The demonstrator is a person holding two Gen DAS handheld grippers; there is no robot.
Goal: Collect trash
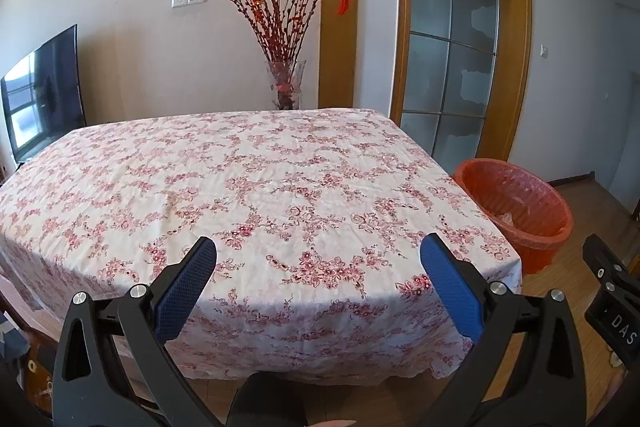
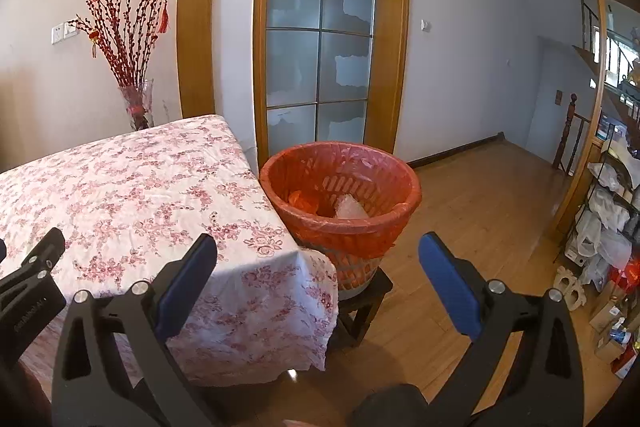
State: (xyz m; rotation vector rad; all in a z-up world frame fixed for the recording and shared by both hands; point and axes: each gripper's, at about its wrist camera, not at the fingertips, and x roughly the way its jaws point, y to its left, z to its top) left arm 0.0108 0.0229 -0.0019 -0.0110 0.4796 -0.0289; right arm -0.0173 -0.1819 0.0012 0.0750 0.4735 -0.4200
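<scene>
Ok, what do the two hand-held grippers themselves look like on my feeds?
They match. The left hand-held gripper and the right hand-held gripper each have two black plastic arms with triangular cutouts and silver round bolts, ending in blue fingers with finely textured pads. The left wrist view shows white lettering "DAS" on the black body of the right unit. No cables or sleeves can be made out.
</scene>
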